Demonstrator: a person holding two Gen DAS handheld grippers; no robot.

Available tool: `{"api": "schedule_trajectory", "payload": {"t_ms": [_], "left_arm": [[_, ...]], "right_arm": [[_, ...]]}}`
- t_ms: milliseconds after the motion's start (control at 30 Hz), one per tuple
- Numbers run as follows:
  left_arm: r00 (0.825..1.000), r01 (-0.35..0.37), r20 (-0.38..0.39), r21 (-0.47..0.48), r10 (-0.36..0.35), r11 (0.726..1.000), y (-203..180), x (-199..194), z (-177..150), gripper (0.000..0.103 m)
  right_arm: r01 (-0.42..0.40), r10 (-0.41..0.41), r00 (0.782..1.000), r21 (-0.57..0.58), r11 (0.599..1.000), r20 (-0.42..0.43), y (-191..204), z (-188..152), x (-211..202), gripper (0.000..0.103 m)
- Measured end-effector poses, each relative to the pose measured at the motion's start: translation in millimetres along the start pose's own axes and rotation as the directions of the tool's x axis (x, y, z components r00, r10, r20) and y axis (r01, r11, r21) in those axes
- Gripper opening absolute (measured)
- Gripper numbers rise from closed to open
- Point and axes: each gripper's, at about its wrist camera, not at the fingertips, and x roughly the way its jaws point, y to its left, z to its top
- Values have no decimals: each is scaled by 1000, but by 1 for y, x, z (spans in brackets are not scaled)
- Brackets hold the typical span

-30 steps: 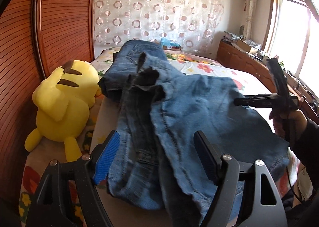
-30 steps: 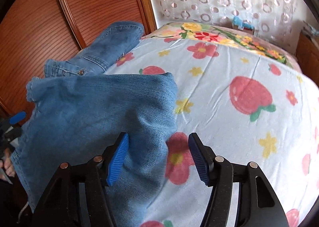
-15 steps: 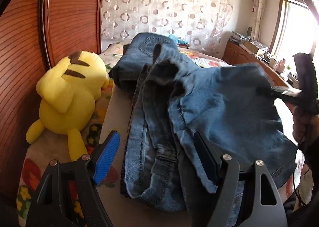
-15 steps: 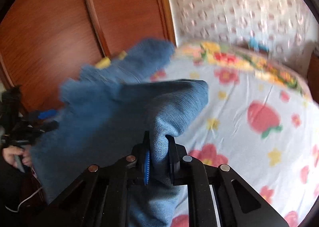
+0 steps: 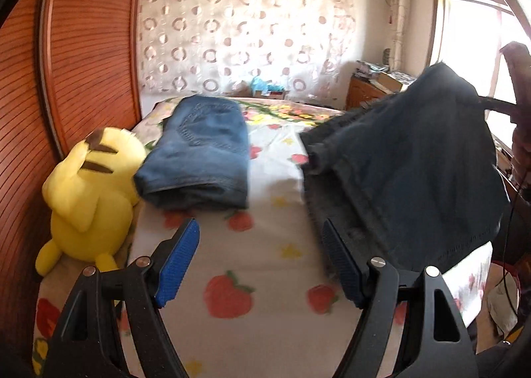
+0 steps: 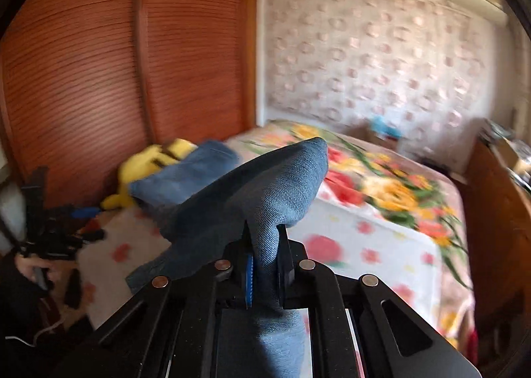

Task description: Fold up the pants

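Right wrist view, entry one: right claw (image 6: 265,258), jaws closing, both pads already pressed on a bunched fold of the blue jeans (image 6: 265,192); the denim rises from the jaws in a hump and trails down to the left, clear of the bed (image 6: 391,245).

Left wrist view, entry two: left claw (image 5: 259,262), spread wide, nothing between its blue pads (image 5: 177,265); it hangs over the near part of the bed. The same jeans (image 5: 415,172) show here as a dark, backlit sheet hanging above the bed's right side, lifted at their upper right corner; the lower hem drops just behind the left claw's right finger.

Further items, placed by the bed:
- Folded jeans (image 5: 202,152), a second pair, lying flat on the bed's far left part.
- Yellow plush toy (image 5: 89,192), on the bed's left edge, touching the folded jeans.
- Wooden slatted wardrobe (image 5: 66,79), along the bed's left side.
- Curtain with ring pattern (image 5: 245,29), behind the head of the bed.
- Wooden dresser (image 6: 494,212), beside the bed on the right.
- Window (image 5: 471,33), bright, beyond the bed's right side.
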Motion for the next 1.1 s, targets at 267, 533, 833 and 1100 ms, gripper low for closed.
{"api": "schedule_trajectory", "payload": {"t_ms": [267, 533, 833, 1100], "left_arm": [[997, 74, -18, 56, -73, 996, -42, 28, 13, 77], [986, 166, -39, 132, -162, 977, -100, 57, 35, 77], [956, 286, -120, 189, -267, 940, -161, 107, 62, 51], [947, 285, -215, 229, -237, 931, -188, 162, 73, 31]], "right_arm": [[234, -200, 961, 180, 955, -191, -141, -82, 41, 11], [274, -201, 943, 281, 920, -264, -168, -125, 73, 43], [245, -185, 958, 285, 927, -220, -128, -182, 36, 52], [259, -193, 956, 324, 910, -222, -122, -201, 18, 54]]}}
